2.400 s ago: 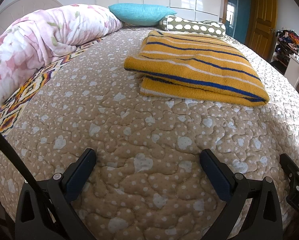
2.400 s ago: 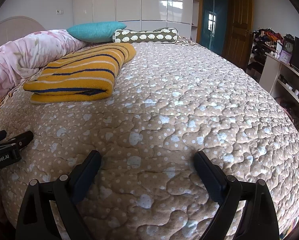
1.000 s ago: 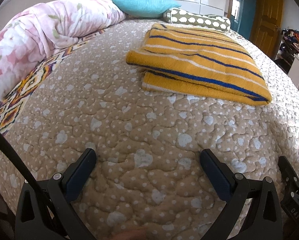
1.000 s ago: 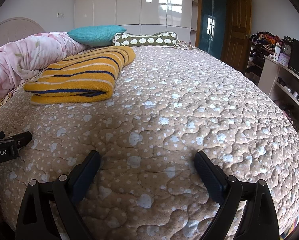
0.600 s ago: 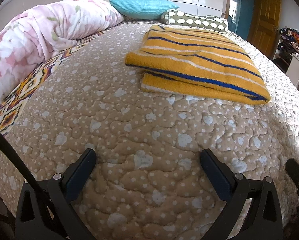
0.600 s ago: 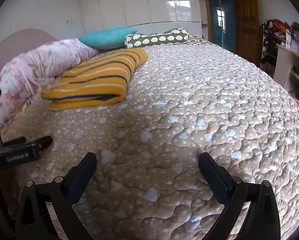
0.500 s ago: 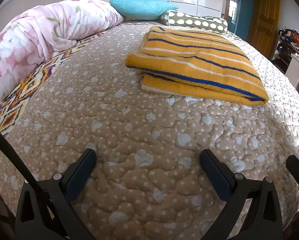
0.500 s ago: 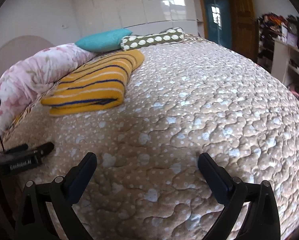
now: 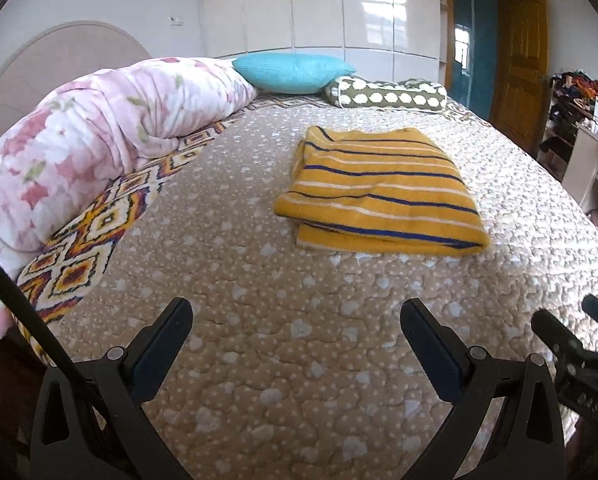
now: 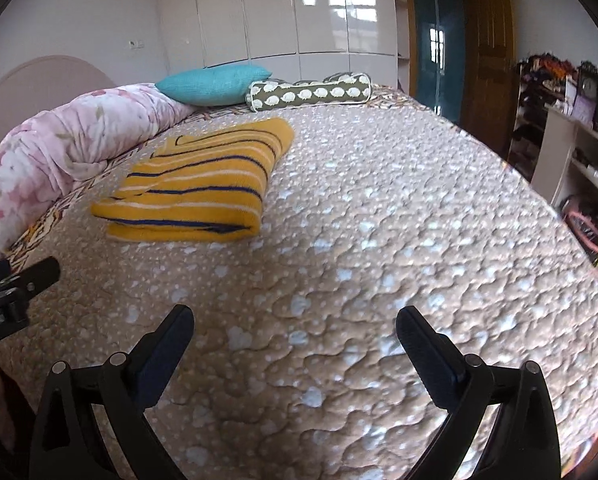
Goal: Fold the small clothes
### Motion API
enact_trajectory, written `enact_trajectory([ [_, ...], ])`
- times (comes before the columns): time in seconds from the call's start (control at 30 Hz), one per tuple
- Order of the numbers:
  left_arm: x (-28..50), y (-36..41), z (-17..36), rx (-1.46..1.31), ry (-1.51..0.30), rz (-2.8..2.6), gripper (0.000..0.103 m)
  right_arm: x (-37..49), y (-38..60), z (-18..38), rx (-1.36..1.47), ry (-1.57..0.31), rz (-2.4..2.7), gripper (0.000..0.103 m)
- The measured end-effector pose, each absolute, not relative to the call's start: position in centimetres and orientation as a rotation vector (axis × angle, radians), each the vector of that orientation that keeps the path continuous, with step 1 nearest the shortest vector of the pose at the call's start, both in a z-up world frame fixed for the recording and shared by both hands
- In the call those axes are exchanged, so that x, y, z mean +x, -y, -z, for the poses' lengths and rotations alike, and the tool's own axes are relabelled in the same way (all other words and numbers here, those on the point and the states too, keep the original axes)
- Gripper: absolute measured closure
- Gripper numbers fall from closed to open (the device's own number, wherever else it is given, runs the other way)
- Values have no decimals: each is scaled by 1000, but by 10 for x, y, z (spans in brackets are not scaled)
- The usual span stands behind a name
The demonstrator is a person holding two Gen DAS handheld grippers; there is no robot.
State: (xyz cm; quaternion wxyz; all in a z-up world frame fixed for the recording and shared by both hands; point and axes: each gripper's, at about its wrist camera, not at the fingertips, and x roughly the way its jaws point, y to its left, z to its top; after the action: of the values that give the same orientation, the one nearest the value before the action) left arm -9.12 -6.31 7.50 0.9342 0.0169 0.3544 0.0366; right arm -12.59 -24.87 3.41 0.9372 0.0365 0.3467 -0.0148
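Yellow striped garment (image 9: 379, 192) lies folded; both my grippers (image 9: 295, 336) (image 10: 293, 336) gape empty, well short; snagging it would undo folds.

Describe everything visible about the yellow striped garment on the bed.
The yellow garment looks like a thick knit, mustard yellow with thin dark blue and white stripes running across it. It is folded into a neat, roughly rectangular stack of several layers, with the folded edges showing along its near side. It lies flat on the beige quilted bedspread, apart from the pink floral duvet and the pillows behind it. Neither tool touches it; it rests on the bedspread alone.
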Motion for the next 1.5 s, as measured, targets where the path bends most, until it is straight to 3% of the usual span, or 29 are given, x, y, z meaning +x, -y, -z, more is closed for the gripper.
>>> enact_trajectory([
  [1.5, -84, 69, -38, 40, -877, -32, 0, -119, 256, -20, 65, -745, 17, 0],
])
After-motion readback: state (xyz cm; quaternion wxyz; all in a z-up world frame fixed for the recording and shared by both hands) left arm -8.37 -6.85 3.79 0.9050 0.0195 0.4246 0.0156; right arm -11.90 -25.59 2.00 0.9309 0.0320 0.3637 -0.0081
